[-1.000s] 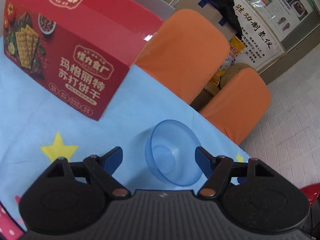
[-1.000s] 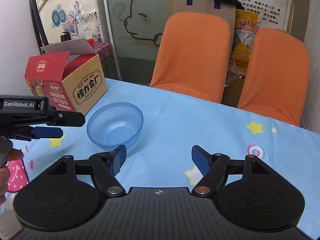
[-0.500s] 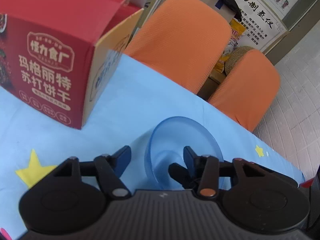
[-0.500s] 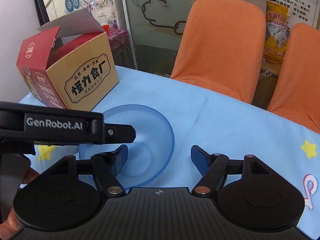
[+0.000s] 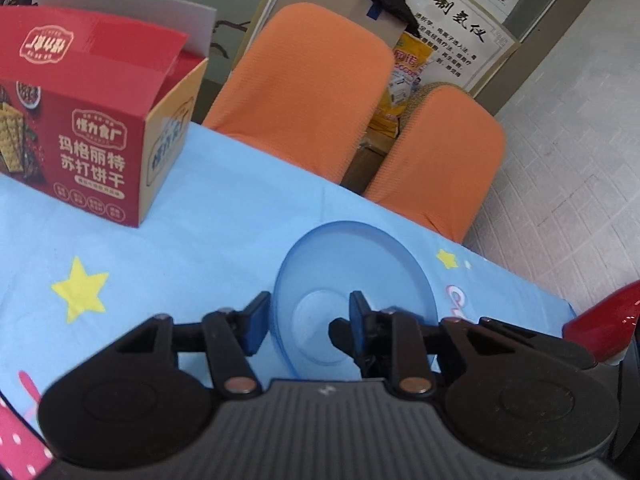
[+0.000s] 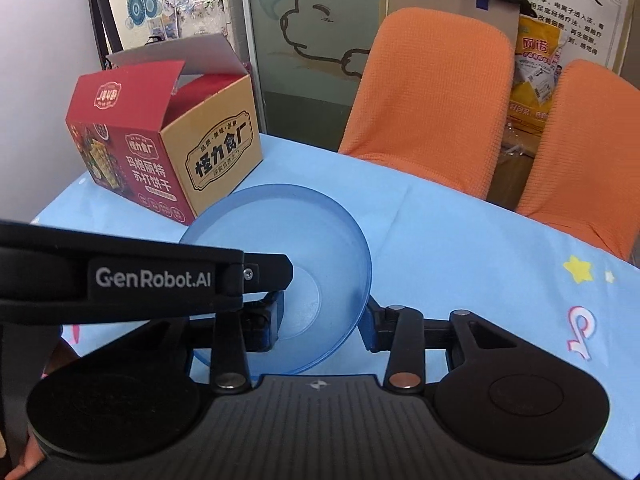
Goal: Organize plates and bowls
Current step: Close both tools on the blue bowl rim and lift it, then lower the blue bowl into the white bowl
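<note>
Bowl (image 5: 352, 280), blue and translucent, is gripped by both grippers above the blue table (image 5: 224, 208). Left gripper (image 5: 305, 322) is clamped on the bowl's near-left wall, one finger outside, one inside; its fingers were just closing. Right gripper (image 6: 322, 322) is closed across the bowl (image 6: 304, 248), fingers pressed on opposite outer sides, also just closed. Red box (image 6: 160, 148) is seen open, just behind the bowl. Two orange chairs (image 6: 432, 92) are seen beyond the table.

The translucent blue bowl (image 6: 304, 248) is empty and tipped, its mouth facing about ten o'clock in the right wrist view. It sits above the blue starred counter (image 6: 460, 248), at about four o'clock from the red box (image 6: 160, 152).
</note>
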Motion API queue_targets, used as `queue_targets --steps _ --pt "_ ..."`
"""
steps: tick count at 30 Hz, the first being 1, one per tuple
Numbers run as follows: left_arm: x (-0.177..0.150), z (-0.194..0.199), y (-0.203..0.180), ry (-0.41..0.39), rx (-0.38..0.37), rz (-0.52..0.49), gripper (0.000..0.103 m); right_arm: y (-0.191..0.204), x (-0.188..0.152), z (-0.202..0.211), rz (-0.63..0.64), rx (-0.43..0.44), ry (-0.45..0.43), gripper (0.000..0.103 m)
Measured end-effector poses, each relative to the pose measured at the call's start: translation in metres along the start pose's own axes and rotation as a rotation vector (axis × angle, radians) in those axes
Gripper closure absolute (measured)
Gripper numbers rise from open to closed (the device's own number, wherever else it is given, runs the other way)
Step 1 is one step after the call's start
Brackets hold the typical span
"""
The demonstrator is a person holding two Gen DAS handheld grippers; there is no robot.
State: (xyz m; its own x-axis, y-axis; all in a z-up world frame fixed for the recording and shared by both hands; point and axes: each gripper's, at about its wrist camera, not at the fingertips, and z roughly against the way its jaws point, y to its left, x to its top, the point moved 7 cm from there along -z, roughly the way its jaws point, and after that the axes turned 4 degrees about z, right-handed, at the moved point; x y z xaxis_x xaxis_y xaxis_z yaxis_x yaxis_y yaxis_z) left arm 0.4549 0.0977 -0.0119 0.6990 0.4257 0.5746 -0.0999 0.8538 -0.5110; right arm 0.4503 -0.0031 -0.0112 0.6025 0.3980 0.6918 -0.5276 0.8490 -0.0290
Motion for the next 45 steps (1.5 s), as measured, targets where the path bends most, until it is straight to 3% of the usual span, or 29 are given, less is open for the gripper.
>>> queue_targets --steps 5,12,17,22,31,35,42,45 --pt "-0.049 0.045 -0.046 0.003 -0.075 -0.041 0.077 -0.001 -0.027 0.071 -0.012 -0.075 -0.035 0.034" --pt "-0.134 0.078 -0.106 0.063 -0.152 -0.118 0.077 -0.006 -0.098 0.150 -0.073 -0.183 -0.065 0.032" --pt "-0.194 0.081 -0.127 0.125 -0.165 -0.179 0.077 -0.011 -0.156 0.179 -0.136 -0.223 -0.052 0.031" --pt "-0.225 0.077 -0.126 0.166 -0.150 -0.201 0.077 -0.013 -0.194 0.179 -0.199 -0.204 -0.034 0.031" --pt "-0.224 0.070 -0.115 0.174 -0.132 -0.208 0.076 -0.009 -0.205 0.163 -0.206 -0.155 -0.035 0.031" --pt "-0.215 0.079 -0.113 0.162 -0.139 -0.216 0.025 -0.013 -0.207 0.173 -0.208 -0.152 -0.067 0.030" --pt "-0.189 0.123 -0.122 0.045 -0.220 -0.264 0.025 -0.026 -0.211 0.218 -0.241 -0.220 -0.197 0.015" --pt "-0.185 0.140 -0.119 -0.022 -0.214 -0.294 0.024 -0.020 -0.218 0.238 -0.266 -0.237 -0.273 0.002"
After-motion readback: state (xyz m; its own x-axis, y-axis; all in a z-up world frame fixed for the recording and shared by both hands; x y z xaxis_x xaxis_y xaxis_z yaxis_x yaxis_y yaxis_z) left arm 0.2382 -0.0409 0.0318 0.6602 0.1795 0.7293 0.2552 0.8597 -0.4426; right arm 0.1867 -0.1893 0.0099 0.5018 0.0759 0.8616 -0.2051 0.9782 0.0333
